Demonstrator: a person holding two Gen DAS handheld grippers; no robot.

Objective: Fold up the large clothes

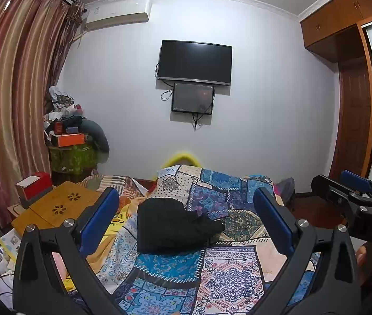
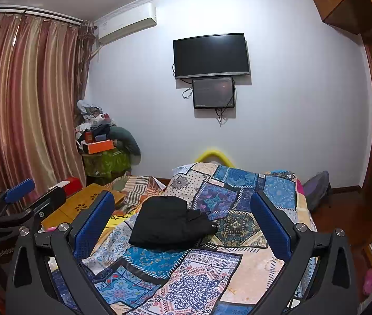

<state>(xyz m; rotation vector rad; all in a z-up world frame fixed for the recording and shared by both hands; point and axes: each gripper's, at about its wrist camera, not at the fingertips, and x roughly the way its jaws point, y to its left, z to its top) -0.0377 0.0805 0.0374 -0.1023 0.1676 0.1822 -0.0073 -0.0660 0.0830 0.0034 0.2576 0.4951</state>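
A black garment (image 1: 172, 225) lies bunched and partly folded on the patchwork bedspread (image 1: 227, 275), in the middle of the bed. It also shows in the right wrist view (image 2: 167, 225). My left gripper (image 1: 186, 220) is open and empty, held above the bed short of the garment. My right gripper (image 2: 183, 218) is open and empty too, beside the left one. The right gripper shows at the right edge of the left wrist view (image 1: 353, 197). The left gripper shows at the left edge of the right wrist view (image 2: 20, 199).
A bamboo lap table (image 1: 57, 207) sits at the bed's left with a red box (image 1: 36, 185) behind it. A cluttered pile (image 1: 73, 136) stands by the striped curtain (image 1: 10, 105). A TV (image 1: 195, 63) hangs on the far wall. A wardrobe (image 1: 353, 99) is at right.
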